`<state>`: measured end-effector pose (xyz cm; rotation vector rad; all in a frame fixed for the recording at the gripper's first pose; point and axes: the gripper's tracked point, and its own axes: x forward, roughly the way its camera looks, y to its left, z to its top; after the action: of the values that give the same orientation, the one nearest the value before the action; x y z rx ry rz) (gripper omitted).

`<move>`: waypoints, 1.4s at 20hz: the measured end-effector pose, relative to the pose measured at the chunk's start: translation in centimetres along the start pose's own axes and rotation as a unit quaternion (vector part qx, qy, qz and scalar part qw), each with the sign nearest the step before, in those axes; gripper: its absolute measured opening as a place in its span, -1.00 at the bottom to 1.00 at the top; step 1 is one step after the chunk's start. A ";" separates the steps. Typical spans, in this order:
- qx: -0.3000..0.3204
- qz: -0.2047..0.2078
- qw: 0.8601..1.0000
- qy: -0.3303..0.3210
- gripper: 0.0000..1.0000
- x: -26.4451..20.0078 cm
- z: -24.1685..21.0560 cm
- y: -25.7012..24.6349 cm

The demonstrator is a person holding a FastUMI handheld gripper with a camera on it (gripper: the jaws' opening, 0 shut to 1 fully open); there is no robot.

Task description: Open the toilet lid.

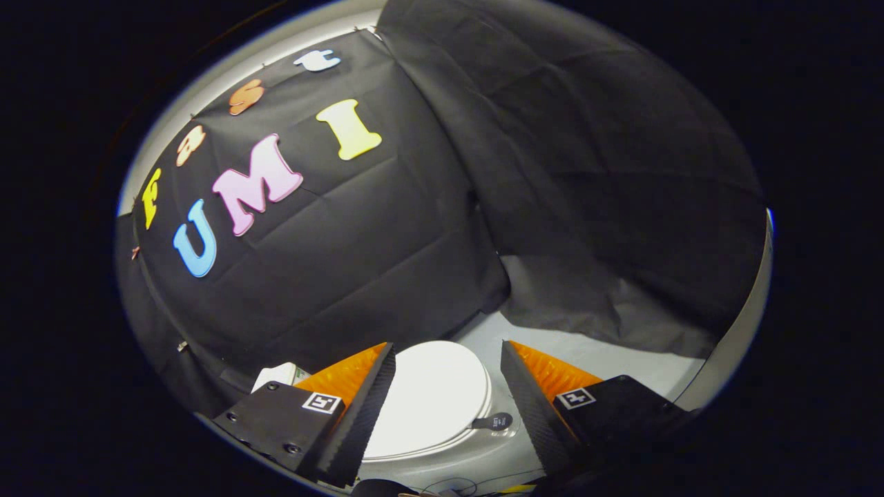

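Two fingers (366, 407) of the gripper (449, 400) stood spread wide, grasping nothing, framing the white toilet lid (431, 397) just ahead between them. It lay flat and closed; the small dark tab (494, 422) at its right rim looked meant for lifting.

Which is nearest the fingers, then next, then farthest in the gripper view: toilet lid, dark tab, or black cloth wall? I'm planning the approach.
1. Toilet lid: between the open fingers, closed.
2. Dark tab: at the lid's edge, by the other finger; too close to the lid to rank surely.
3. Black cloth wall: far beyond the toilet.
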<state>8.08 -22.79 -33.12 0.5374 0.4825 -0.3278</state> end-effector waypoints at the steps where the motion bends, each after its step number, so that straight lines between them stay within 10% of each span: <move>1: 0.019 -0.005 1.000 0.019 0.94 1.1 -1.3 -1.2; 23: 0.156 -0.032 0.953 0.259 0.63 12.7 -21.9 -9.6; 28: 0.235 -0.003 0.943 0.237 -0.10 13.1 -21.8 -10.3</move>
<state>7.14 -21.28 -60.51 1.0929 0.8801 -0.3197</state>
